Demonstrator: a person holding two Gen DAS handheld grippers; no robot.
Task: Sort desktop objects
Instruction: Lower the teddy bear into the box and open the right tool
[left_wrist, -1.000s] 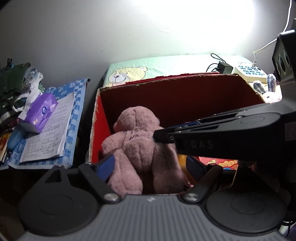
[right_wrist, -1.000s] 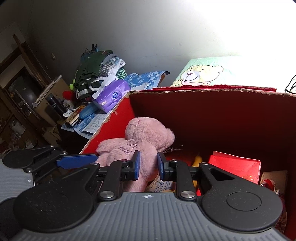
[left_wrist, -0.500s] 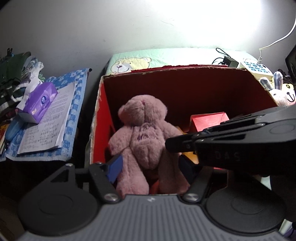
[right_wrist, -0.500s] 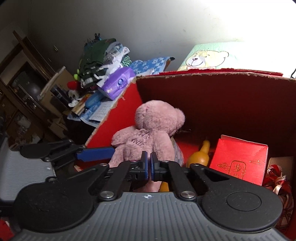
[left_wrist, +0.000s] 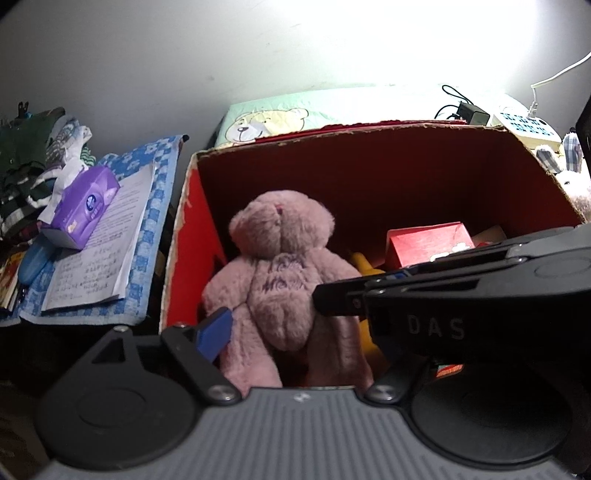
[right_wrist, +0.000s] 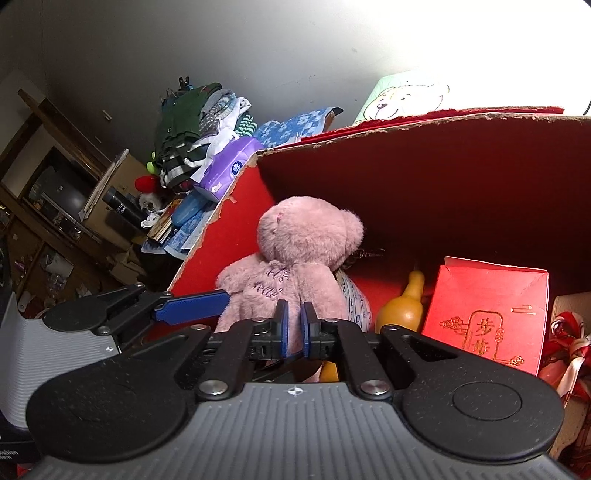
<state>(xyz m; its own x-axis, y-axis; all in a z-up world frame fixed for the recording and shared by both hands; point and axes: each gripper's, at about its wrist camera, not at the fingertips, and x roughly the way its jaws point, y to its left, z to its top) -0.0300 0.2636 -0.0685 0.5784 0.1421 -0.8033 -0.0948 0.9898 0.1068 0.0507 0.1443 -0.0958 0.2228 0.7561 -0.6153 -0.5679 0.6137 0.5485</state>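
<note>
My bear (left_wrist: 280, 280) sits upright against the left wall of the red box (left_wrist: 369, 173), just ahead of both tools. My left tool (left_wrist: 295, 332) is spread wide, its blue left finger (left_wrist: 214, 332) beside the bear's flank; the other finger is hidden behind my right tool (right_wrist: 293, 328), which crosses in front. The right tool's pads are nearly together with a fold of the bear's plush showing in the slit; I cannot tell whether they bite it.

Risks, as I judge them: if the plush is caught, pulling back would drag the bear over onto the gourd (right_wrist: 402, 306) and red carton (right_wrist: 487, 310) to the right of the right tool. The two tools lie close enough to knock together. The left finger could also snag the box wall.
</note>
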